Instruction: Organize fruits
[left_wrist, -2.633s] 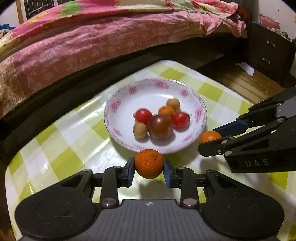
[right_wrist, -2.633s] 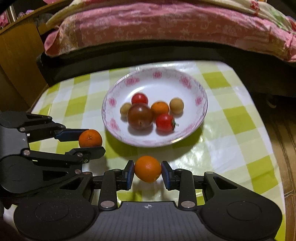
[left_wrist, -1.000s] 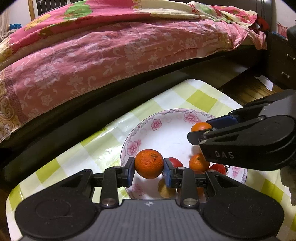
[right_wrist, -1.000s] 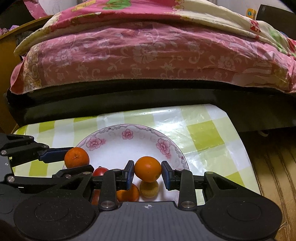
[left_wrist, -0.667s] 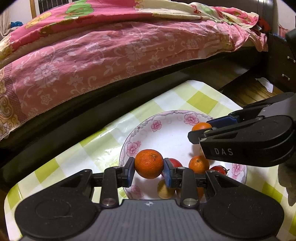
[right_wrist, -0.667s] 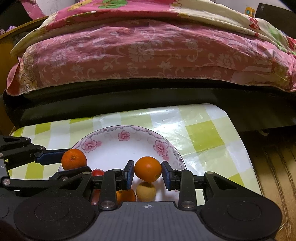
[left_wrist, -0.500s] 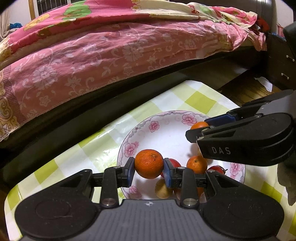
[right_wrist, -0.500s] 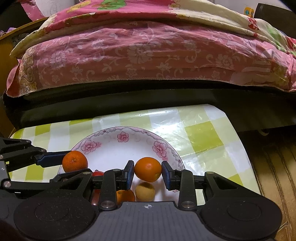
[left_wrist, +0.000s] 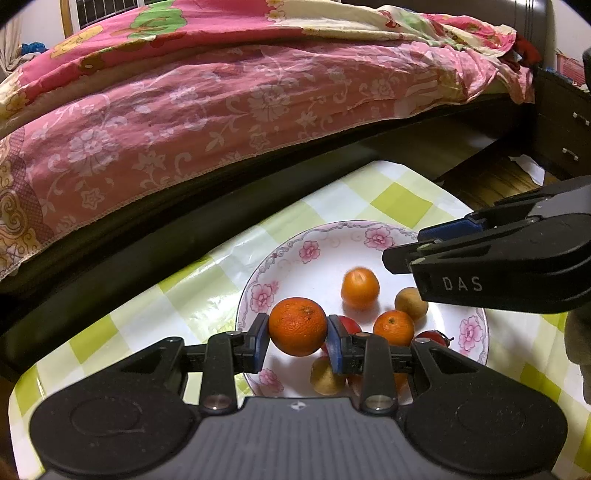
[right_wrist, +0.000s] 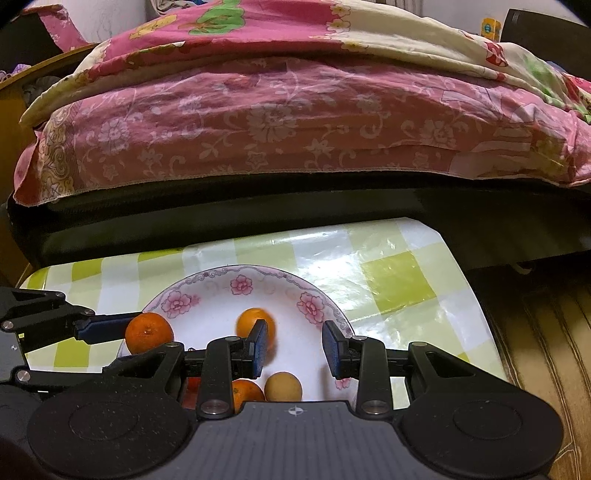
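Pink floral bedspread (right_wrist: 295, 122) behind a green-checked bench (right_wrist: 399, 273), left gripper (left_wrist: 297, 341) clamping a dimpled mandarin (left_wrist: 297, 326) over the flowered plate (left_wrist: 325, 243), right gripper (right_wrist: 293, 349) spread wide, blurred smooth orange (right_wrist: 251, 325) just beyond its left pad, above the plate.

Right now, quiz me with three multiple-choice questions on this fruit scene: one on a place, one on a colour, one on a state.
1. Where is the blurred orange?
A. on the bed
B. over the plate
C. on the floor

2. What colour are the tablecloth's checks?
A. green and white
B. blue and red
C. black and grey

3. How do the right gripper's jaws stand?
A. shut on an orange
B. open, holding nothing
C. shut on a tomato

Answers:
1 B, the plate lies behind it.
2 A, the tablecloth shows it.
3 B, the right gripper has a bare gap.
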